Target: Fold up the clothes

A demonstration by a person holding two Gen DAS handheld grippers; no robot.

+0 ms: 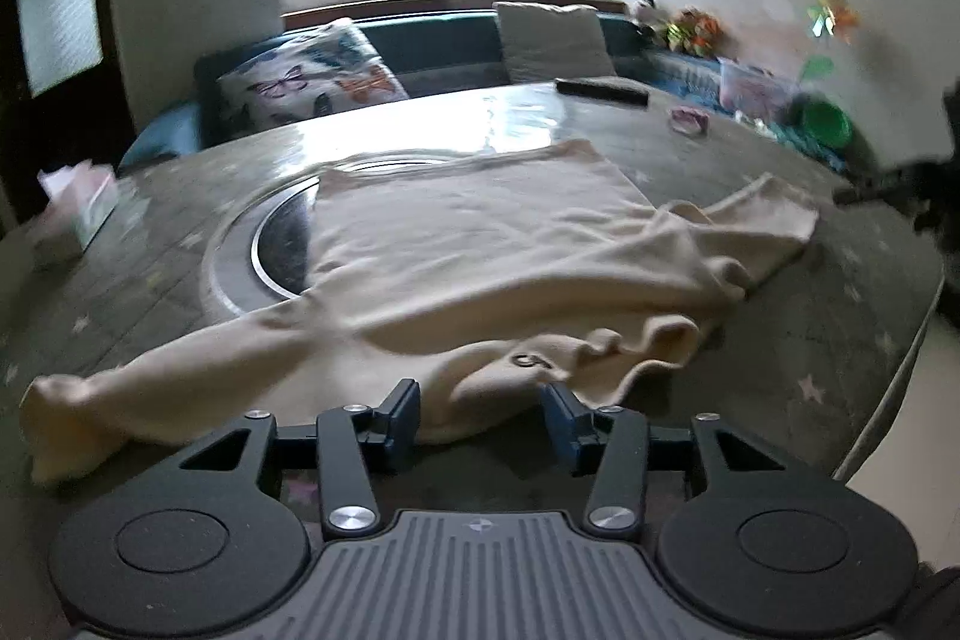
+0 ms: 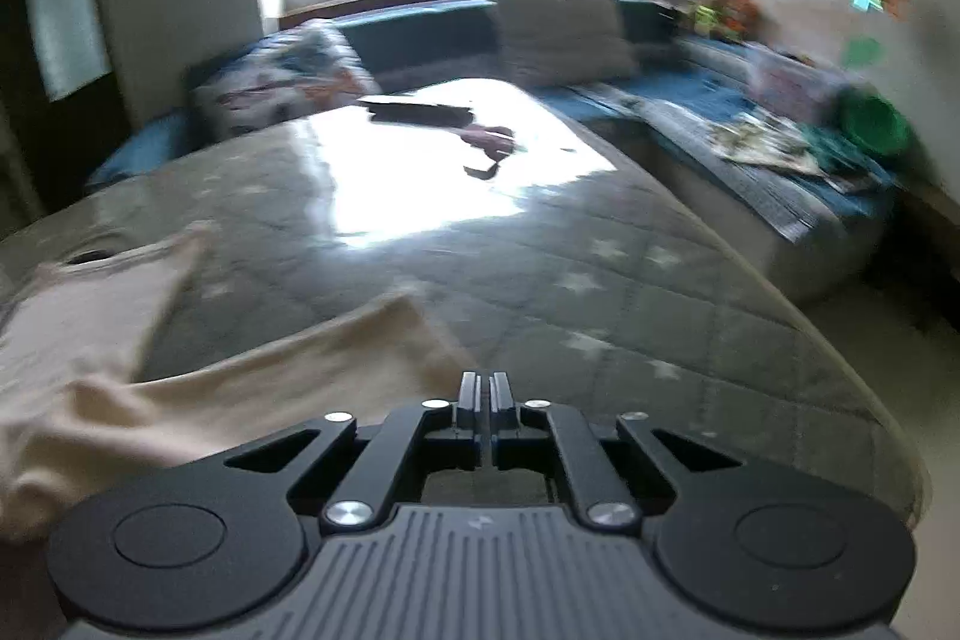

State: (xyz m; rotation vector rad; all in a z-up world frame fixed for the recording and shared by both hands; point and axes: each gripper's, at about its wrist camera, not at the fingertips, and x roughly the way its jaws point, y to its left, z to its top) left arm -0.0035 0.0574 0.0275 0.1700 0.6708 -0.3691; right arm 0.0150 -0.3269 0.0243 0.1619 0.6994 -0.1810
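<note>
I see the cream long-sleeved top (image 1: pixel 480 244) spread on the round table (image 1: pixel 840 316), body flat, one sleeve trailing left, the other bunched at the right, collar end rumpled nearest me. My left gripper (image 1: pixel 479 400) hovers at that near edge, jaws wide apart and holding nothing. My right gripper (image 2: pixel 483 388) has its jaws pressed together, empty, just beside the right sleeve. I judge a sleeve fold is in hand; next, the left needs a pinch on the near edge.
</note>
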